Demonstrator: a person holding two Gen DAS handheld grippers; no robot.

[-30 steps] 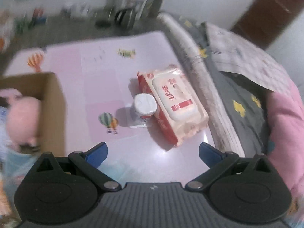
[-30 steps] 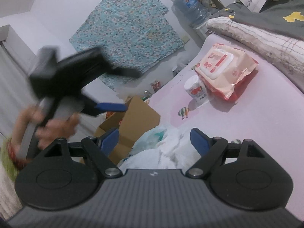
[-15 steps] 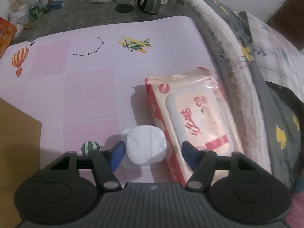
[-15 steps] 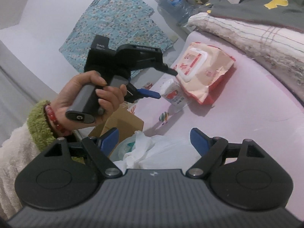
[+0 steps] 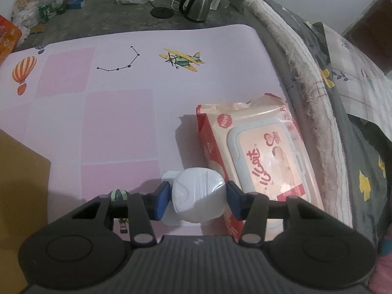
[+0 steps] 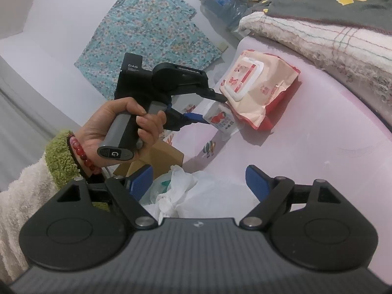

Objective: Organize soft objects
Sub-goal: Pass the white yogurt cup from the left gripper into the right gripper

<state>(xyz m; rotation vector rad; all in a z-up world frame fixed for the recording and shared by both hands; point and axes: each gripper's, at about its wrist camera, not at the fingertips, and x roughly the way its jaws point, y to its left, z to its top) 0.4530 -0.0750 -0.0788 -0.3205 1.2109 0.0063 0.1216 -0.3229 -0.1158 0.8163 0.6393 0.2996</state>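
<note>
Left wrist view showed the left tool (image 5: 198, 199), jaws just closing, with its blue pads against a small white-capped soft tub (image 5: 198, 197) on the pink mat (image 5: 117, 127) beside the red wipes pack (image 5: 259, 156). The grasp was in hand; lifting toward the cardboard box (image 6: 159, 154) probably followed. The right tool (image 6: 199, 180) hung open over a white plastic bag (image 6: 196, 193).

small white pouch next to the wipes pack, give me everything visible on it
The small white pouch is a soft squat pack with a pale ribbed cap on top and flat sealed edges at its base; the right wrist view shows a red print and lettering on its side. It stands upright on the pink mat, right beside the wipes pack. The left tongs have just been closing and their blue pads sit against both its sides.
</note>
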